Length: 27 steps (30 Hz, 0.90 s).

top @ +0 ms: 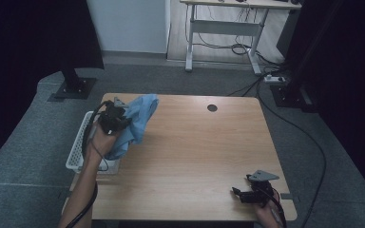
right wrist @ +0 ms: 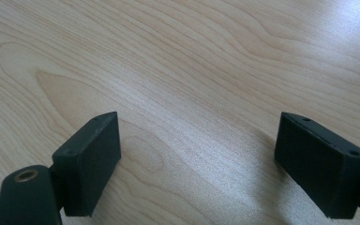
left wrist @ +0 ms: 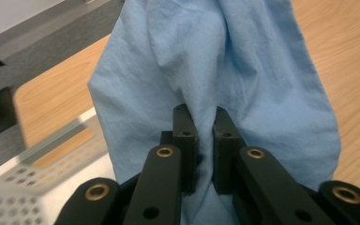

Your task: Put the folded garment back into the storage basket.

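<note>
A light blue cloth (top: 138,121) hangs bunched over the left part of the wooden table (top: 195,152). My left gripper (top: 116,114) is shut on the blue cloth, lifted above the table's left edge. In the left gripper view the cloth (left wrist: 215,70) drapes away from my left gripper (left wrist: 201,119), whose two jaws pinch a fold of fabric between them. My right gripper (top: 240,192) rests low at the table's front right corner, open. Its pads (right wrist: 91,159) stand wide apart over bare wood with nothing between them.
A white perforated basket (top: 83,142) sits at the table's left edge, under my left hand; its corner (left wrist: 33,183) appears beneath the cloth. A round cable hole (top: 212,108) lies near the table's far edge. Dark stands, a desk and floor cables stand beyond.
</note>
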{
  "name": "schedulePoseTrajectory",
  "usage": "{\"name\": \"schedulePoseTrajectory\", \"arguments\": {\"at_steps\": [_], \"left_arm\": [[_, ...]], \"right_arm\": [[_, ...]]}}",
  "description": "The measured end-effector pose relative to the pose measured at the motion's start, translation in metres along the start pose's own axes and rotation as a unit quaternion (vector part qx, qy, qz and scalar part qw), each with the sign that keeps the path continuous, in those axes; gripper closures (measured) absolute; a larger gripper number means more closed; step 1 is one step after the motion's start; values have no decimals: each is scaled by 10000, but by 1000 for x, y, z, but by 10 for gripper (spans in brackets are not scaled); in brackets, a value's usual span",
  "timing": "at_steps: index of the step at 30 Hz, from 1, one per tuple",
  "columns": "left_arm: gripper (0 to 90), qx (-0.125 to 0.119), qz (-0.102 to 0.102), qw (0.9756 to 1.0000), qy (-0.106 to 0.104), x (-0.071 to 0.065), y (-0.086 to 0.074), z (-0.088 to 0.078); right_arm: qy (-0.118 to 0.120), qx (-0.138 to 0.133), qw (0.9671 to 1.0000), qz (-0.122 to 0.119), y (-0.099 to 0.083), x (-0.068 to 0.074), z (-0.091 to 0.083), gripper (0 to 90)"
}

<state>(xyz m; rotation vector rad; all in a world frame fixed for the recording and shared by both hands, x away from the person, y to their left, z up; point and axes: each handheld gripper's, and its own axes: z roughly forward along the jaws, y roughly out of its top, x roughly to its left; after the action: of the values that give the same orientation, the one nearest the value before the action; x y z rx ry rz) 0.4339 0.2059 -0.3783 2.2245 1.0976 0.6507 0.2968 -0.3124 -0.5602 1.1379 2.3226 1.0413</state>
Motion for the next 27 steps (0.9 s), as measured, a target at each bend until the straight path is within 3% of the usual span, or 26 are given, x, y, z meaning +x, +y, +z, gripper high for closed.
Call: {"name": "schedulePoseTrajectory", "arguments": {"at_steps": [15,27], "left_arm": [[831,129,-237,9990,349,42,-35,-5],[831,488,-455,9959,606,67,-66,2]], "right_arm": [[-3,0,10000,3,0,0,0,144],[-4,-1,10000,3,0,0,0,145]]}}
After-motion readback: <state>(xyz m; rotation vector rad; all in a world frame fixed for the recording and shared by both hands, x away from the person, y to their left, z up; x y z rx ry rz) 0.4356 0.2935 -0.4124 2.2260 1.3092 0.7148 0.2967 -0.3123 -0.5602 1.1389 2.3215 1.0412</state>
